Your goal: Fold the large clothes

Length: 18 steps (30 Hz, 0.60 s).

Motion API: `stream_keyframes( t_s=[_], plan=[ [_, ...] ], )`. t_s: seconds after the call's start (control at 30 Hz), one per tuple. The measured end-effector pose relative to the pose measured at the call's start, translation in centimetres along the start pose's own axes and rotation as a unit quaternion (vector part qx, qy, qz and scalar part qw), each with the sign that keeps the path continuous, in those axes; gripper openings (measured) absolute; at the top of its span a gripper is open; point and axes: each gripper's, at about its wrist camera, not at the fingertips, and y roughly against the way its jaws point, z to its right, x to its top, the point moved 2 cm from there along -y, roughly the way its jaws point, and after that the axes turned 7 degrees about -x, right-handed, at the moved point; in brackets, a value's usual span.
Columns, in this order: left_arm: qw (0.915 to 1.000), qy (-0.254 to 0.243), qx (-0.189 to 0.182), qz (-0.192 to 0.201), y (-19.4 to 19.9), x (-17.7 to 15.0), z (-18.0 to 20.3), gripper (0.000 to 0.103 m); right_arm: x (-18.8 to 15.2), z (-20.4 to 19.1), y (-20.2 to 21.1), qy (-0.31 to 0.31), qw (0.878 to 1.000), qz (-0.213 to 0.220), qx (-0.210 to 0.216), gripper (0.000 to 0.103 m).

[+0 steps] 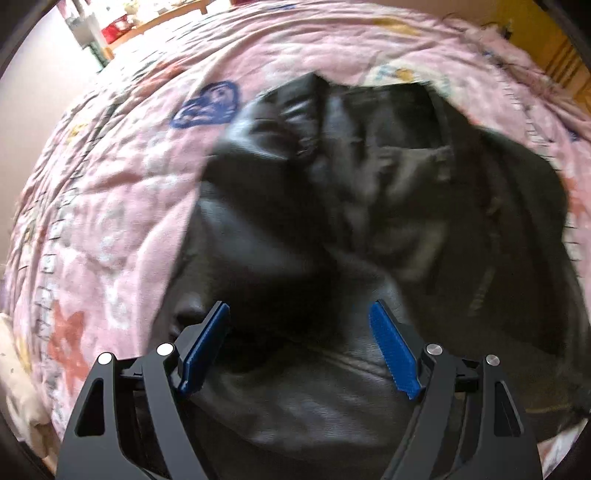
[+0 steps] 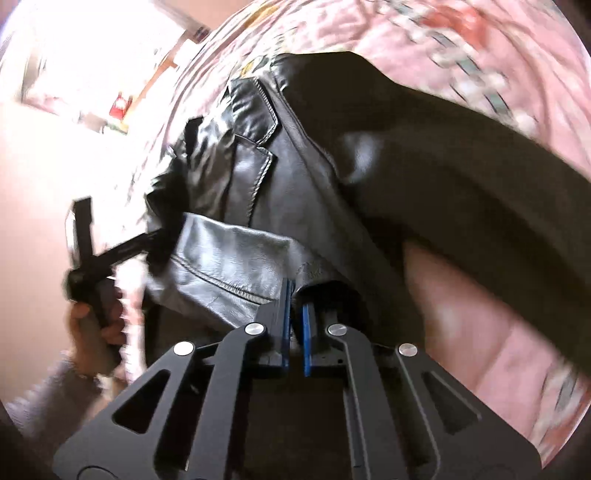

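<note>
A black leather jacket [image 1: 332, 184] lies rumpled on a pink patterned quilt [image 1: 110, 184]. My left gripper [image 1: 300, 306] hangs open just above the jacket's near part, and its blue pads [image 1: 391, 350] stand wide apart with nothing pressed between them. In the right wrist view the jacket [image 2: 295, 184] shows its lapel and stitched seams, and one dark part is lifted off the quilt [image 2: 332, 29]. My right gripper [image 2: 295, 295] is shut on a fold of the jacket's near edge. At the left edge a hand [image 2: 92, 325] holds the left gripper against the jacket's side.
The quilt covers the whole bed around the jacket. A wooden shelf with small items [image 1: 122, 29] stands beyond the far left edge, and yellow wooden furniture [image 1: 554, 55] at the far right. A cream cloth [image 1: 14, 369] lies at the near left. A grey sleeve [image 2: 48, 387] is low on the left.
</note>
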Motion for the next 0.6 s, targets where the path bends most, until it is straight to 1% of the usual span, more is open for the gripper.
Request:
stream_keyframes(
  t_s=[0.07,0.17,0.2,0.23,0.27,0.3,0.33,0.37,0.4,0.43,0.47,0.5,0.53,0.57,0.6],
  plan=[
    [0.9998,-0.017,-0.005,0.01,0.4,-0.3,1.0,0.081,-1.6,1.4,0.3,-0.047,0.999,-0.022,-0.002,0.004],
    [0.9997,-0.025,-0.003,-0.003,-0.9,-0.7,1.7,0.081,-3.3,3.2,-0.5,-0.056,0.996,-0.027,-0.059,0.004],
    [0.9997,-0.019,0.002,-0.012,-1.8,-0.8,1.4,0.081,-3.8,4.3,-1.3,-0.075,0.994,-0.038,-0.069,0.004],
    [0.9996,-0.014,0.014,-0.018,-2.5,-1.1,1.1,0.081,-4.2,5.3,-2.1,-0.094,0.992,-0.05,-0.064,0.004],
    [0.999,-0.005,0.037,-0.026,-3.6,-1.4,0.3,0.08,-4.5,6.1,-2.8,-0.11,0.991,-0.053,-0.059,0.005],
    [0.9982,0.004,0.051,-0.033,-4.5,-1.5,-0.5,0.079,-4.6,6.5,-3.3,-0.122,0.99,-0.048,-0.045,0.005],
    [0.9973,0.011,0.06,-0.04,-5.1,-1.7,-1.1,0.077,-4.6,6.7,-3.6,-0.128,0.99,-0.047,-0.031,0.01],
    [0.9965,0.019,0.068,-0.044,-5.7,-1.8,-1.8,0.078,-4.5,6.8,-3.8,-0.132,0.99,-0.049,-0.026,0.014],
    [0.996,0.02,0.076,-0.042,-5.9,-1.8,-2.2,0.079,-4.4,7.2,-3.5,-0.14,0.989,-0.047,-0.028,0.025],
    [0.9951,0.019,0.089,-0.039,-5.8,-1.7,-2.4,0.08,-4.3,7.7,-2.9,-0.15,0.987,-0.038,-0.035,0.032],
    [0.9939,0.02,0.102,-0.037,-5.7,-1.4,-2.7,0.081,-4.3,8.3,-2.2,-0.159,0.986,-0.026,-0.032,0.033],
    [0.9933,0.025,0.106,-0.038,-5.8,-1.1,-3.0,0.082,-4.3,9.4,-1.0,-0.178,0.983,-0.013,-0.032,0.037],
    [0.9932,0.035,0.102,-0.044,-5.9,-0.9,-3.4,0.082,-4.4,10.6,0.4,-0.194,0.98,0.004,-0.04,0.046],
    [0.9932,0.041,0.096,-0.052,-5.9,-0.7,-3.7,0.082,-4.5,11.5,1.4,-0.205,0.978,0.019,-0.047,0.049],
    [0.9931,0.041,0.094,-0.057,-5.8,-0.5,-3.8,0.082,-4.7,13.1,3.3,-0.222,0.972,0.041,-0.066,0.049]
  ],
)
